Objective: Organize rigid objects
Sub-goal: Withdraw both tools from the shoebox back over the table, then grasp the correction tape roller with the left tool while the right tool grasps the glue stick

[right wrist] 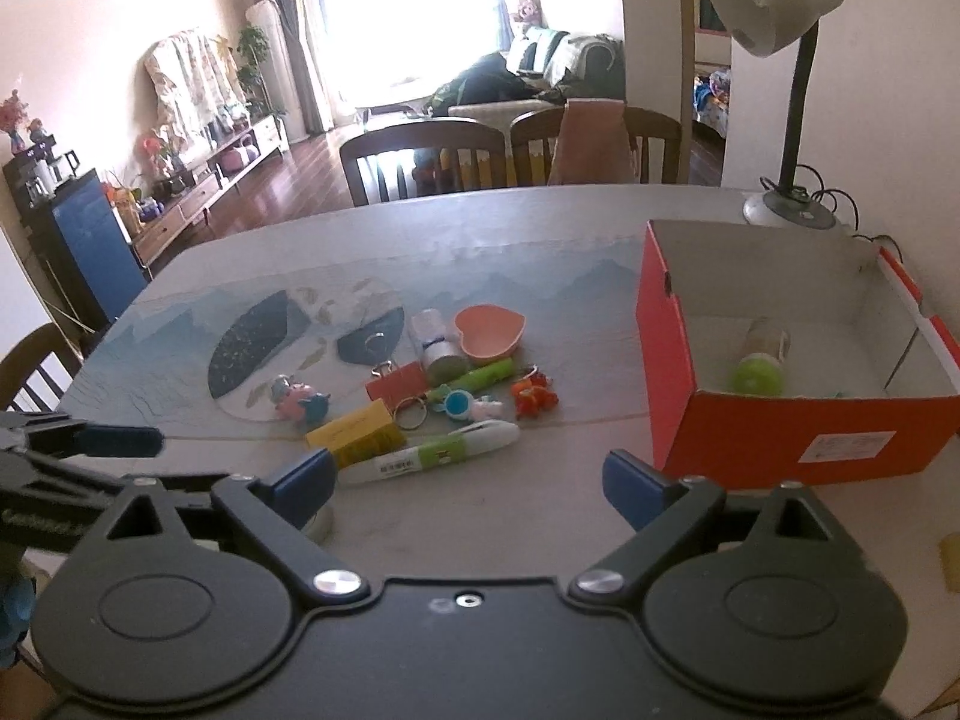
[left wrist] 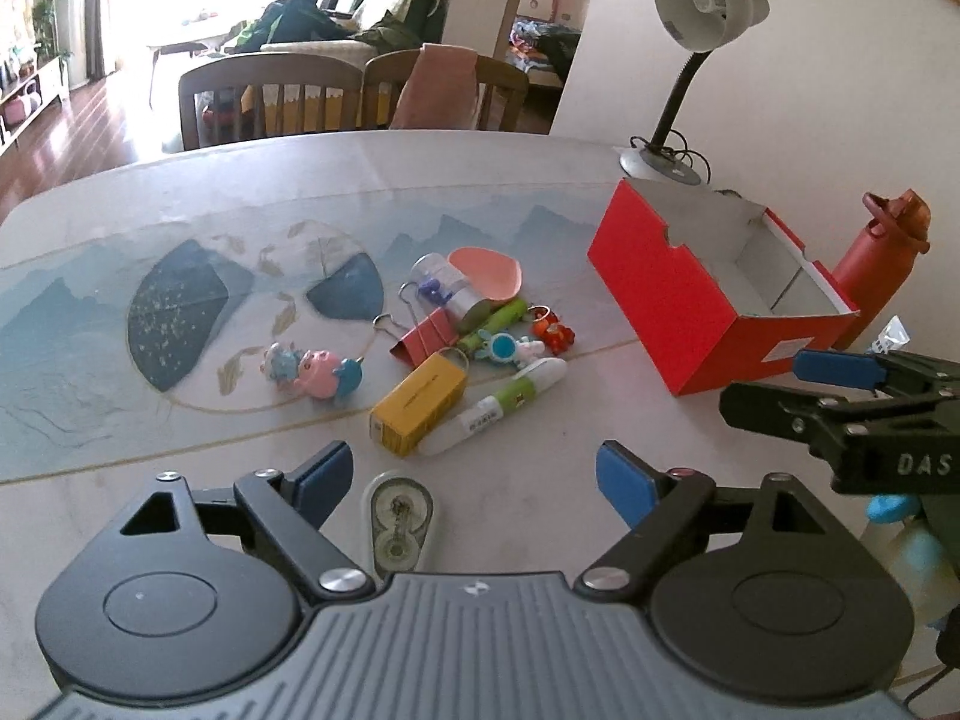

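Left tongs (left wrist: 474,480) hang spread above the worktop (left wrist: 540,180), a tape dispenser (left wrist: 400,523) lying between their pads; the toy pile, with a yellow box (left wrist: 419,403) and a white pen (left wrist: 493,407), sits mid-worktop beside the red box (left wrist: 690,300). Right tongs (right wrist: 468,480) are spread too, empty; the red box (right wrist: 798,438) near the lamp (right wrist: 774,6) corner holds a green-capped bottle (right wrist: 759,363).

Bare bench (right wrist: 480,516) lies between the toy pile (right wrist: 444,396) and the red box (right wrist: 798,420); its open top is unobstructed.
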Demonstrator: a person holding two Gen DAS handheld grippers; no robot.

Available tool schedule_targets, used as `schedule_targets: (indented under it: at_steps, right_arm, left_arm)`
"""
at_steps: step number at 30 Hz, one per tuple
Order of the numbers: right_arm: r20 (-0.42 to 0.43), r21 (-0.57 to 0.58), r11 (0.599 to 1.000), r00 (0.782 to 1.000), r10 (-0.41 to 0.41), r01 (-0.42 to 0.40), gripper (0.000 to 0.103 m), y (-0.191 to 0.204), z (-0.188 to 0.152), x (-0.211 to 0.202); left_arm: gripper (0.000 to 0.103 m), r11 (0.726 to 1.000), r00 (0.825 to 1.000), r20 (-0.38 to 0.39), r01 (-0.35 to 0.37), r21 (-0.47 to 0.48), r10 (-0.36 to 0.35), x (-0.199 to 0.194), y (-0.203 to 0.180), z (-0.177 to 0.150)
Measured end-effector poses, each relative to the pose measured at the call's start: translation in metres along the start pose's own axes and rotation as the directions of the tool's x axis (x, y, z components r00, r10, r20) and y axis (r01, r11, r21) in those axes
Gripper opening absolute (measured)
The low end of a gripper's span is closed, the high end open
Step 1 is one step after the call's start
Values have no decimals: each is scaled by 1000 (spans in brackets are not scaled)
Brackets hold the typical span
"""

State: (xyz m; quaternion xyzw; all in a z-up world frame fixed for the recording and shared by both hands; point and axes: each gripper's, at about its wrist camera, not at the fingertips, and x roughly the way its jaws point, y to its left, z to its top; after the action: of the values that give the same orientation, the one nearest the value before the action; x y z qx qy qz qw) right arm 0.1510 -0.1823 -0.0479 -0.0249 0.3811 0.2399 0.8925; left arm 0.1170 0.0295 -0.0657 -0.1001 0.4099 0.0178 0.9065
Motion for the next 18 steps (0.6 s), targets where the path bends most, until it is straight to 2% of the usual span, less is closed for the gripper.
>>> schedule_targets:
  at_steps: [3,12,18]
  right_arm:
    - [-18,-10,1000,1000,-17,16,96,6,-1,11]
    - [-65,-22,998,996,-62,61,96,22,3,54]
    - [-83,-29,994,990,-112,110,96,27,4,92]
  left_arm:
    - [103,1000,1000,14,-5,-4,5,1,6,-7]
    - [103,998,1000,29,8,-59,-6,13,25,-21]
    - [103,996,999,35,-38,-79,41,24,32,-31]
